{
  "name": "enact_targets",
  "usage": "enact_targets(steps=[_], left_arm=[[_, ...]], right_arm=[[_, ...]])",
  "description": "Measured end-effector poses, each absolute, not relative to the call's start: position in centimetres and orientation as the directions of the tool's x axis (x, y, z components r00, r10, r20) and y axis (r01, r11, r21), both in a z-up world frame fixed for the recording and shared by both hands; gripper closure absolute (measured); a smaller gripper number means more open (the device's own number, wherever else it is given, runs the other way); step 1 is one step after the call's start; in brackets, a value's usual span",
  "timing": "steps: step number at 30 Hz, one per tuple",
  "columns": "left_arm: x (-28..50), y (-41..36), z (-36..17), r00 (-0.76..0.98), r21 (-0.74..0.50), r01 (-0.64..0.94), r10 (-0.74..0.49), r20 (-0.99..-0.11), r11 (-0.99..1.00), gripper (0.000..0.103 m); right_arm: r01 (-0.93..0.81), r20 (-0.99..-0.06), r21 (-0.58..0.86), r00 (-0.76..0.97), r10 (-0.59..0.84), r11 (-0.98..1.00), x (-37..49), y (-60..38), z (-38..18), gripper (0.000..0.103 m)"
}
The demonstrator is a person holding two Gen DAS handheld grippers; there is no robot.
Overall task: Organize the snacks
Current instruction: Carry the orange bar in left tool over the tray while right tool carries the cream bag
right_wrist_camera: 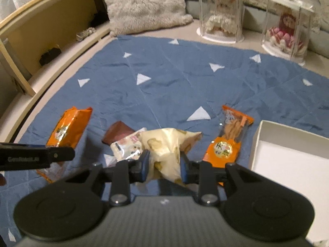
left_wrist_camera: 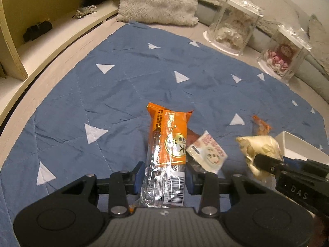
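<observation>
Your left gripper (left_wrist_camera: 163, 177) has its jaws drawn in narrow and clamped on the long orange snack packet (left_wrist_camera: 167, 144), gripping it at its clear barcode end so that the orange end points away from you over the blue quilted mat (left_wrist_camera: 123, 90). Your right gripper (right_wrist_camera: 163, 168) is likewise narrow, with both pads pressing on the crumpled cream snack bag (right_wrist_camera: 166, 146). Between the two held items, a small white-and-pink packet (right_wrist_camera: 127, 146) lies on the mat, overlapping a brown packet (right_wrist_camera: 117, 132) behind it. A second orange packet (right_wrist_camera: 228, 142) with a clear window lies on the mat just to the right of the cream bag. The white box (right_wrist_camera: 287, 160) sits open at the right edge of the mat, near that second orange packet. At the far end, beyond the mat, stand a fluffy cushion (right_wrist_camera: 144, 4) and two clear display cases (right_wrist_camera: 222, 10).
</observation>
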State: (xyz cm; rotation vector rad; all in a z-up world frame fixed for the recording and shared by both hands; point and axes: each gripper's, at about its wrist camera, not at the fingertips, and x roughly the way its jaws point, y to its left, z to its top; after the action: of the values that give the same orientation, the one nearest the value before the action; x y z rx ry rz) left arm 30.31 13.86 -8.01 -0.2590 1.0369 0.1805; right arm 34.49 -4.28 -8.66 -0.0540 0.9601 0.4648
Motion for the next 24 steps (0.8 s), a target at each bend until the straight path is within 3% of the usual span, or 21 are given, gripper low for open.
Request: enact_targets(steps=[24], left_arm=[[28.1,4.0,-3.6,0.598,-0.109,-0.066,-0.048,-0.8,0.992,0.061]], right_arm=[[-0.268,-0.727,0.103,0.637,0.257,0.958,28.5,-12.3,-3.8,0.069]])
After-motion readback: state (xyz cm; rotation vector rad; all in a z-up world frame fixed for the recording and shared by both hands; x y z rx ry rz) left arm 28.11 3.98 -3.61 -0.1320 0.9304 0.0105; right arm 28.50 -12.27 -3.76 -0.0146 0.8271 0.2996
